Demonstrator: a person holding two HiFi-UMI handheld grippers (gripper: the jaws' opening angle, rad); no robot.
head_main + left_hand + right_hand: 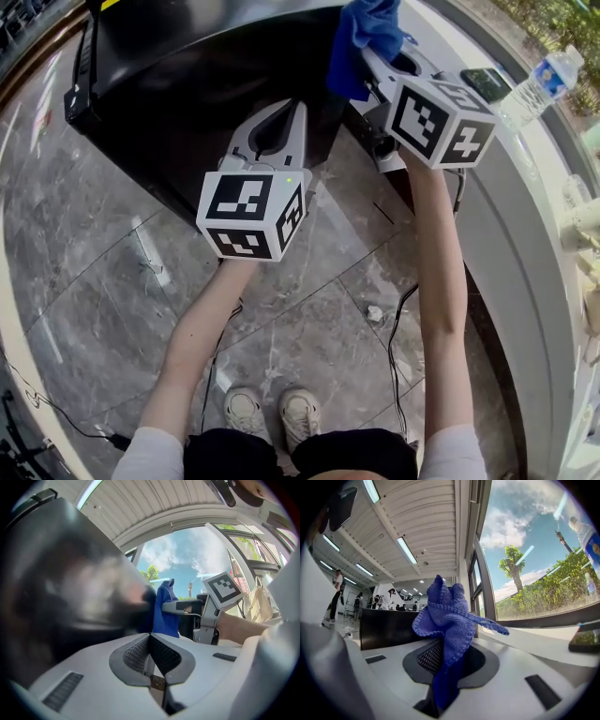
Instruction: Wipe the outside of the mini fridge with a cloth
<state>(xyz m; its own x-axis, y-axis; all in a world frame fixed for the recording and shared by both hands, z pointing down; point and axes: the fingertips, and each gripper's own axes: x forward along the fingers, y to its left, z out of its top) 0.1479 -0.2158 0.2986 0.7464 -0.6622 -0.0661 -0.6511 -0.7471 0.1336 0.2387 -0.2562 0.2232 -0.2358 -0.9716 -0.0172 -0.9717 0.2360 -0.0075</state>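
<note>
Bunching upward, blue knit cloth (446,616) pinched in right gripper (440,660) fingers; left gripper (151,654) fingers closed, empty.

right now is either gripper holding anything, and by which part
The right gripper holds the blue cloth, jaws pinching a gathered fold, the rest bunched beyond. The left gripper is shut, empty.

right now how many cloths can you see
1. The blue cloth is clamped in the right gripper, up beside the black mini fridge. The left gripper is shut and holds none. Another could lie out of view.
</note>
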